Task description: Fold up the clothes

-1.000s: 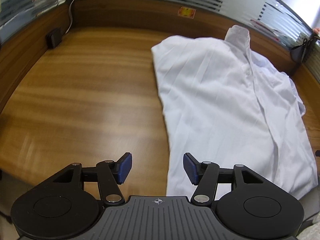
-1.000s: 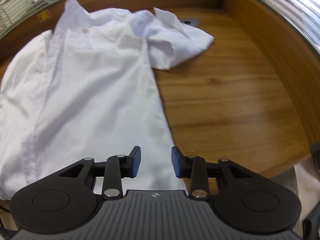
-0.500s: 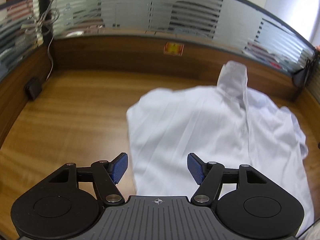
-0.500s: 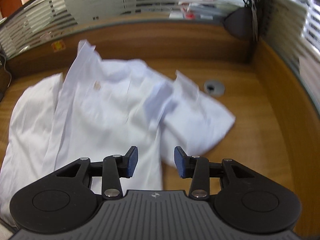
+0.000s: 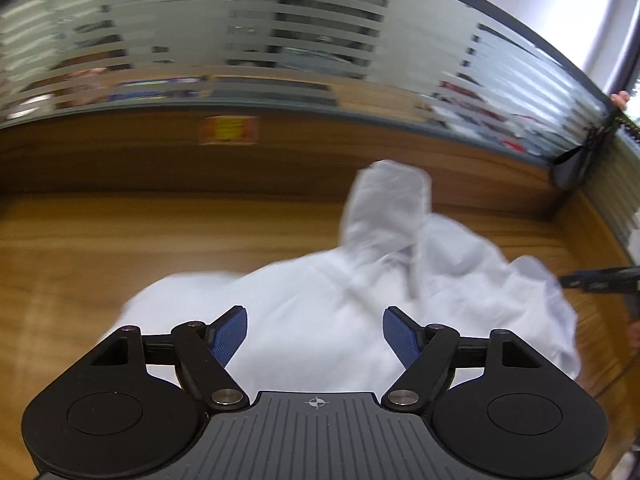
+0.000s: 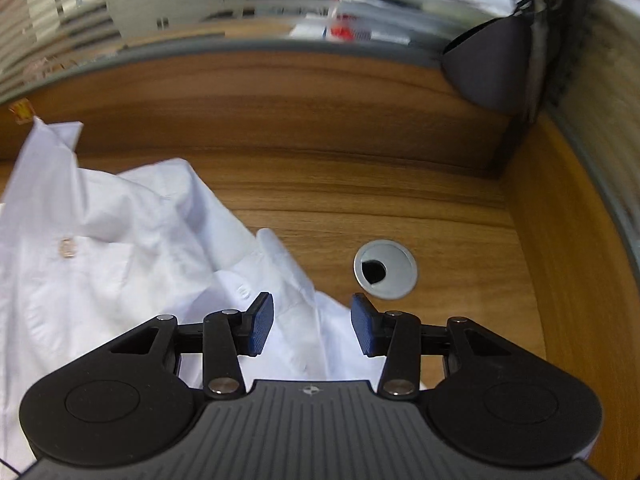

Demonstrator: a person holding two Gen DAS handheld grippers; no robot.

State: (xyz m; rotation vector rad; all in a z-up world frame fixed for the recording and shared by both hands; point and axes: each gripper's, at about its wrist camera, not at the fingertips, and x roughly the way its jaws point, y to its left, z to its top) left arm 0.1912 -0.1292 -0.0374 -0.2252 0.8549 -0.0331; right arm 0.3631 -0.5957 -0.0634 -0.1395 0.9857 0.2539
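Shirt (image 5: 320,320) fabric, one white garment, lay spread and rumpled on the wooden desk (image 5: 100,240), its collar propped at twelve o'clock against the desk's back panel and a cuffed sleeve bunched toward three o'clock. Neither a neat fold nor a flat spread showed, so the stage could not be judged. One left gripper (image 5: 315,332) hovered over the body with its jaws wide apart, holding nothing; one right gripper (image 6: 313,322) hung over the sleeve, jaws moderately apart and likewise empty. Folding well would likely mean pinching a single layer at the seam. One cable grommet (image 6: 385,269) sat at one o'clock of the right tongs.
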